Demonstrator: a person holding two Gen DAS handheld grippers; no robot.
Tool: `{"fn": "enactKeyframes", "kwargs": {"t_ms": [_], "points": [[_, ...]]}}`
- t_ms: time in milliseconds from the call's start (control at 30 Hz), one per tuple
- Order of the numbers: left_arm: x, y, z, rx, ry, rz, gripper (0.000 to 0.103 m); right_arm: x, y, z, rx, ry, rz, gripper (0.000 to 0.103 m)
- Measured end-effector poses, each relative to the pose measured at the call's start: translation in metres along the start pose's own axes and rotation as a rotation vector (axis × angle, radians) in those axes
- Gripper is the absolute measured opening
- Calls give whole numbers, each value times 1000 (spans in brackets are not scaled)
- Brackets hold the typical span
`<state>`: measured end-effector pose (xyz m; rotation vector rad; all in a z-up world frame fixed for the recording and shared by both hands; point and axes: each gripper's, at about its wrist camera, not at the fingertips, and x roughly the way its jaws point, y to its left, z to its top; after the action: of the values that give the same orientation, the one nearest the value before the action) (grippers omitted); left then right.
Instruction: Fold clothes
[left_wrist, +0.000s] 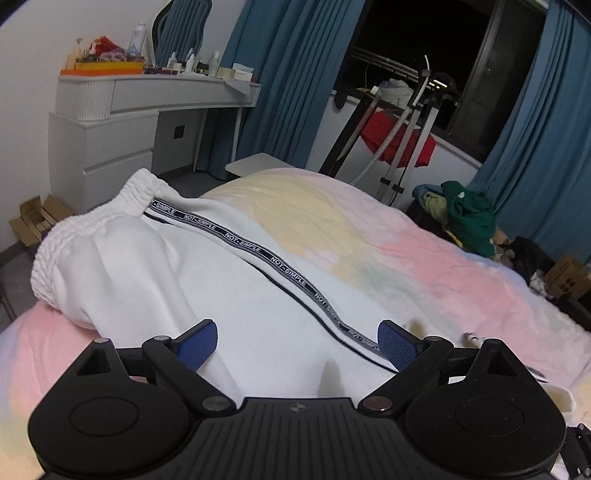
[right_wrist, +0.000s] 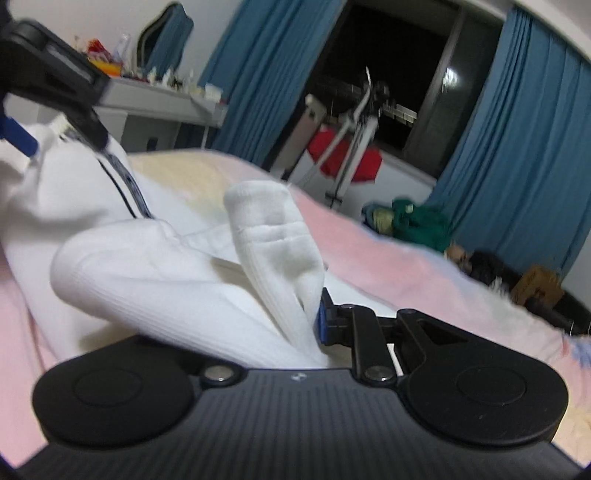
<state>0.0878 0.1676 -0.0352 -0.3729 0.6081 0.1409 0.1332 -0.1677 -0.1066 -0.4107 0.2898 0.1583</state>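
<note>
Nearest the right camera, the right claw (right_wrist: 308, 321) is pinched narrow on the ribbed cuff (right_wrist: 273, 236) of the white trousers (left_wrist: 192, 273), the cuff standing up folded between its pads. In the left view the left claw (left_wrist: 295, 343) stands wide above the trouser leg, gripping nothing. The trousers lie spread on the pastel bed (left_wrist: 406, 254), striped seam up, waistband (left_wrist: 74, 236) toward the far edge. Beyond are a grey dresser (left_wrist: 110, 125) and blue curtains (left_wrist: 291, 74).

Bare blanket (left_wrist: 424, 258) lies open right of the white trousers (left_wrist: 207, 280).
</note>
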Motion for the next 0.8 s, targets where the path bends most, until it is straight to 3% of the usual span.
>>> {"fn": "enactKeyframes", "kwargs": {"t_ms": [300, 400, 467, 500, 800], "points": [[8, -10, -8, 54, 19, -22, 95, 19, 33, -7, -93, 99, 105, 23], [8, -14, -11, 78, 19, -31, 95, 16, 28, 5, -40, 129, 175, 46], [9, -15, -13, 89, 21, -35, 95, 13, 24, 12, 10, 163, 251, 69], [9, -15, -13, 93, 24, -36, 95, 11, 23, 14, 33, 183, 296, 73], [8, -11, -13, 67, 22, -33, 95, -39, -9, 28, 255, 147, 403, 73]]}}
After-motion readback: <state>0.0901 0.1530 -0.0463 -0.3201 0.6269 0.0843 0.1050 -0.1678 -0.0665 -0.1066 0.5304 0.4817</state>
